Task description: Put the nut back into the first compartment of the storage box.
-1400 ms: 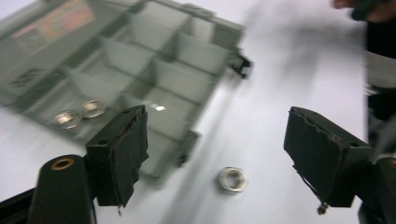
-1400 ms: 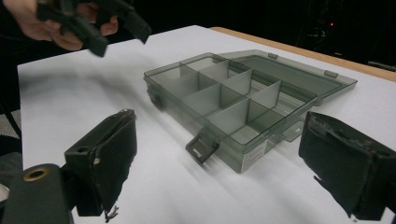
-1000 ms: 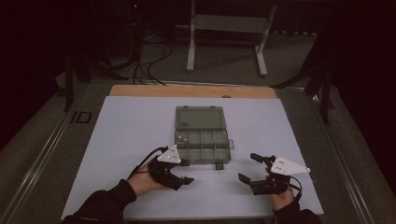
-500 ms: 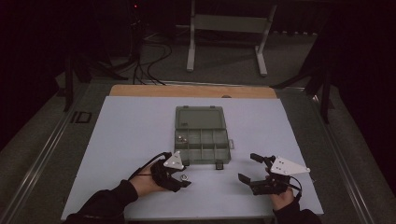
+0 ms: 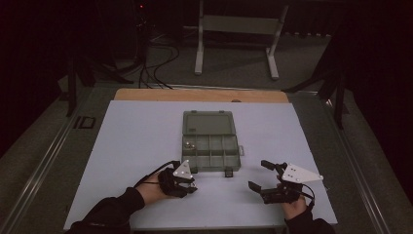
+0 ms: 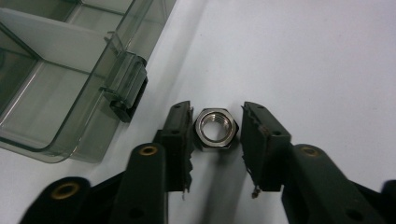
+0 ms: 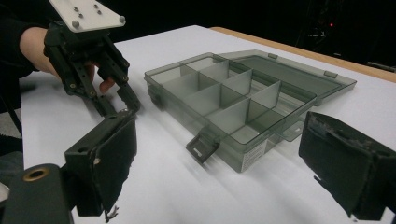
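A steel hex nut (image 6: pixel 215 128) lies flat on the white table sheet beside the front left corner of a clear grey compartment box (image 6: pixel 56 98). My left gripper (image 6: pixel 216 133) has just been closing its jaws, and both pads now touch the nut's sides. It sits low on the sheet (image 5: pixel 192 186), and it also appears across the table in the right gripper view (image 7: pixel 120 109). My right gripper (image 5: pixel 257 174) rests to the right of the box with its jaws wide apart and nothing between them (image 7: pixel 219 175).
The box (image 5: pixel 210 168) lies open in the middle of the sheet, lid (image 5: pixel 208 123) folded back, latches (image 7: pixel 201 145) hanging at its front. A small metal part (image 5: pixel 189 145) sits in its back left compartment. A wooden strip (image 5: pixel 199 95) edges the table's far side.
My left gripper has sunk toward the sheet in front of the box and its jaws have drawn together. The right gripper has stayed in place.
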`<state>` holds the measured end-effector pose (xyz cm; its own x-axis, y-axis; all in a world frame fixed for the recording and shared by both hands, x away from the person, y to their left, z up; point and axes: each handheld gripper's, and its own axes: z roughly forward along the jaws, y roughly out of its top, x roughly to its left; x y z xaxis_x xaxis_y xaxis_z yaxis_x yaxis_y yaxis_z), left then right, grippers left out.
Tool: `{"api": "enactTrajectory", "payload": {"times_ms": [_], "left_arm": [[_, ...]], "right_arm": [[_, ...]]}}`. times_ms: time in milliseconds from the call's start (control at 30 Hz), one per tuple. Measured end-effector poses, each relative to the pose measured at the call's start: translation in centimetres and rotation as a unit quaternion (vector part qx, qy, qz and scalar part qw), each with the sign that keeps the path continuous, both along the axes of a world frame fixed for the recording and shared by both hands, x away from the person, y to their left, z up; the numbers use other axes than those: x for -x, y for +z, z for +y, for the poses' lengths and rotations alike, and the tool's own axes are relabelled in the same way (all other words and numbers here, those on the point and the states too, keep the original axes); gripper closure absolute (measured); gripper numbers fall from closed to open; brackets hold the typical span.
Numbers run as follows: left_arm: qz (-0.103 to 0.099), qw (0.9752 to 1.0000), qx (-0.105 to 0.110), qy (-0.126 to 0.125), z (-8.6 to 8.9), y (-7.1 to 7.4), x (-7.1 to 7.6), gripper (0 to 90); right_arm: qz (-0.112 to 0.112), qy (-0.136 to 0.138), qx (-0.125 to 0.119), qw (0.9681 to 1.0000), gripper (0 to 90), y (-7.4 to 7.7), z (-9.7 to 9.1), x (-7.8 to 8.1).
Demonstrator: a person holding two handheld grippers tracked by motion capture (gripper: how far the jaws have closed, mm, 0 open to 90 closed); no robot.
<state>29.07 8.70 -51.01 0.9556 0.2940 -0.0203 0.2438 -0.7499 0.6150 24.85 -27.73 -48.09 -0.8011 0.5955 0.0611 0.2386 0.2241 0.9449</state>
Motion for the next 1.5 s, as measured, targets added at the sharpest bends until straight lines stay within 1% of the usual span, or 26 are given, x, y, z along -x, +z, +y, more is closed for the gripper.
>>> {"api": "enactTrajectory", "payload": {"times_ms": [33, 133, 233, 267, 333, 367, 400, 433, 533, 567, 600, 633, 667, 700, 733, 767, 800, 900, 933, 1000, 1033, 1267, 1333, 1400, 1433, 1500], "left_arm": [[-0.002, 1.0000, -0.003, -0.002, 0.0, 0.0, 0.1, 67.7], [-0.005, 0.9999, -0.009, -0.003, -0.2, 0.1, 0.1, 68.3], [-0.004, 1.0000, -0.005, 0.003, -0.2, 0.1, 0.2, 68.5], [0.001, 1.0000, -0.002, 0.005, -0.2, 0.1, 0.2, 68.5], [0.002, 1.0000, -0.001, 0.003, -0.1, 0.3, 0.2, 68.5], [0.004, 1.0000, 0.005, 0.006, -0.1, 0.4, 0.2, 68.5], [0.007, 1.0000, 0.007, 0.001, -0.1, 0.7, 0.2, 68.5], [0.006, 0.9999, 0.012, 0.002, -0.1, 1.0, 0.2, 68.5], [-0.003, 0.9998, 0.019, -0.001, 0.0, 2.2, 0.1, 68.6], [-0.003, 0.9997, 0.025, 0.001, 0.0, 2.5, 0.1, 68.6], [-0.003, 0.9997, 0.025, 0.001, 0.0, 2.5, 0.1, 68.6], [-0.013, 0.9995, 0.028, 0.005, 0.2, 3.4, 0.0, 68.6], [-0.011, 0.9994, 0.031, 0.006, 0.2, 3.8, -0.2, 68.6], [-0.018, 0.9993, 0.031, 0.006, 0.3, 4.2, -0.3, 68.6], [-0.022, 0.9991, 0.033, 0.013, 0.4, 4.6, -0.4, 68.6], [-0.021, 0.9989, 0.038, 0.015, 0.5, 5.0, -0.6, 68.6], [-0.027, 0.9987, 0.039, 0.017, 0.7, 5.4, -0.7, 68.6], [-0.038, 0.9980, 0.045, 0.025, 1.0, 6.5, -1.2, 68.6], [-0.036, 0.9978, 0.049, 0.027, 1.2, 6.8, -1.4, 68.6], [-0.045, 0.9972, 0.049, 0.035, 1.4, 7.3, -1.8, 68.6], [-0.045, 0.9972, 0.048, 0.036, 1.5, 7.6, -2.1, 68.6], [-0.052, 0.9955, 0.055, 0.056, 2.0, 8.9, -3.9, 68.6], [-0.057, 0.9949, 0.055, 0.062, 2.0, 9.2, -4.4, 68.6], [-0.054, 0.9948, 0.058, 0.064, 2.0, 9.2, -4.6, 68.6], [-0.059, 0.9944, 0.054, 0.070, 2.0, 9.4, -5.2, 68.6], [-0.057, 0.9940, 0.055, 0.076, 2.0, 9.4, -5.7, 68.6]], "right_arm": [[0.000, 0.000, 0.000, 1.0000, 11.4, 0.0, 0.0, 0.0], [0.000, 0.000, 0.000, 1.0000, 11.4, 0.0, 0.0, 0.0], [0.000, 0.000, 0.000, 1.0000, 11.4, 0.0, 0.0, 0.0], [0.000, -0.001, 0.000, 1.0000, 11.4, 0.0, 0.0, 0.0], [-0.001, -0.001, -0.001, 1.0000, 11.4, 0.0, 0.0, 0.0], [0.000, -0.001, -0.001, 1.0000, 11.4, 0.0, -0.1, 0.0], [0.000, -0.001, -0.002, 1.0000, 11.4, 0.0, -0.1, 0.0], [-0.001, -0.001, -0.001, 1.0000, 11.4, 0.0, 0.0, 0.0], [0.000, -0.001, -0.001, 1.0000, 11.4, 0.0, 0.0, -0.1], [0.000, -0.001, -0.001, 1.0000, 11.4, 0.0, 0.0, 0.0], [0.000, -0.001, -0.001, 1.0000, 11.4, 0.0, 0.0, 0.0], [-0.001, -0.001, -0.001, 1.0000, 11.4, 0.0, 0.0, 0.0], [-0.001, -0.002, -0.001, 1.0000, 11.4, 0.0, -0.1, 0.0], [-0.001, -0.002, -0.002, 1.0000, 11.4, 0.0, -0.1, 0.0], [0.000, -0.002, -0.003, 1.0000, 11.5, 0.0, -0.1, 0.0], [0.000, -0.003, -0.003, 1.0000, 11.4, 0.0, -0.1, 0.0], [0.000, -0.003, -0.004, 1.0000, 11.4, 0.0, -0.1, 0.0], [0.000, -0.004, -0.005, 1.0000, 11.4, 0.0, -0.1, 0.0], [0.000, -0.004, -0.006, 1.0000, 11.4, 0.0, -0.1, 0.0], [0.000, -0.004, -0.006, 1.0000, 11.4, 0.0, -0.1, 0.0], [0.000, -0.004, -0.008, 1.0000, 11.4, 0.0, -0.1, 0.0], [-0.002, -0.005, -0.008, 1.0000, 11.4, 0.0, -0.2, 0.0], [-0.002, -0.005, -0.007, 1.0000, 11.4, 0.0, -0.2, 0.0], [-0.002, -0.005, -0.007, 1.0000, 11.4, 0.0, -0.2, 0.0], [-0.002, -0.005, -0.007, 1.0000, 11.4, 0.0, -0.2, 0.0], [-0.002, -0.005, -0.007, 1.0000, 11.4, 0.0, -0.2, 0.0]]}}
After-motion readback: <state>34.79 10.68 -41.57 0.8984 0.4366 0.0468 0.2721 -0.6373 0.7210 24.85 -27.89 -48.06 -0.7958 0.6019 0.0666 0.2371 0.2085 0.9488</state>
